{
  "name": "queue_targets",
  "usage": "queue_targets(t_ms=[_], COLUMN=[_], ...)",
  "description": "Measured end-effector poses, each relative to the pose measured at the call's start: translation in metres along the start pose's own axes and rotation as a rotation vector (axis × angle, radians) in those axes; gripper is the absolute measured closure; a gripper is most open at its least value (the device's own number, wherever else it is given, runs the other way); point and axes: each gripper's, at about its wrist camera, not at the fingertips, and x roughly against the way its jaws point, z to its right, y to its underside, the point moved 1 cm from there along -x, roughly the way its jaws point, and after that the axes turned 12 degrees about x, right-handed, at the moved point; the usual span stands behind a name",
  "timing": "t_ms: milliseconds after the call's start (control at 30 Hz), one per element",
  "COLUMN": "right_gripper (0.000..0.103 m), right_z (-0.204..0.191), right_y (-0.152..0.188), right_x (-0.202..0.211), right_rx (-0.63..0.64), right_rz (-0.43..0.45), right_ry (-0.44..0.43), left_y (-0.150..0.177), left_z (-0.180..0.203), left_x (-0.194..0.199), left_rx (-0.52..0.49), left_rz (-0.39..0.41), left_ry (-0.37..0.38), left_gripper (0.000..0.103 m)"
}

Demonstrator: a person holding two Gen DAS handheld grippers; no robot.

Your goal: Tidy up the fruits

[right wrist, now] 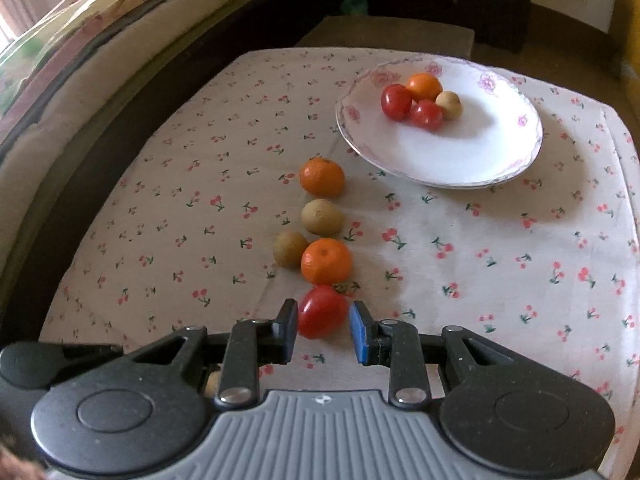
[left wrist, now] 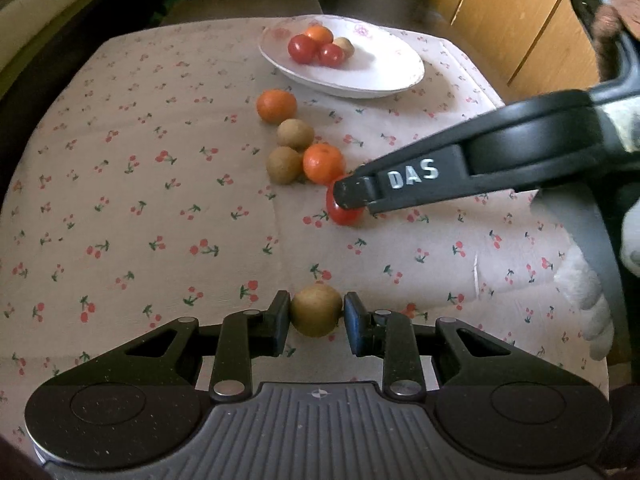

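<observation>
On plate (right wrist: pixel 480 160) — tomatoes (right wrist: pixel 412 108), orange (right wrist: pixel 425 86), longan (right wrist: pixel 449 105)

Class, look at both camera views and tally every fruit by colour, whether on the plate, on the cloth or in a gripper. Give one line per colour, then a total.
Red tomatoes: 3, two on the plate, one in the right gripper
Orange fruits: 3, one on the cloth
Brown fruits: 4, one in the left gripper
Total: 10

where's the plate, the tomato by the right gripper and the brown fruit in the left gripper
plate (right wrist: pixel 472 160): right wrist view, bare white centre
tomato (right wrist: pixel 320 312): right wrist view, its top side
brown fruit (left wrist: pixel 316 314): left wrist view, its middle
</observation>
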Motion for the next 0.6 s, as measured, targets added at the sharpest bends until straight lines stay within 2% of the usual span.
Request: queue_targets(t_ms=[167, 333, 600], right_gripper=[0.073, 0.072, 0.077], right_z=[-0.006, -0.012, -0.002], right_y=[-0.007, -0.009, 0.004], right_x=[-0.012, -0.020, -0.005], right_rx=[-0.025, 0.021, 0.085], right_rz=[-0.024, -0.051, -0.055], right_ry=[0.030, 0.065, 0.096], left_y=[0.001, 0.001, 0.000], left_z=[0.000, 0.000, 0.000], left_x=[-0.001, -0.001, -0.005], left_rx=[-0.008, -0.011, -0.014], left_rz=[-0.007, -0.008, -0.005], left_ry=[0.012, 0.016, 0.008], left_gripper=[0.066, 0.066, 0.066])
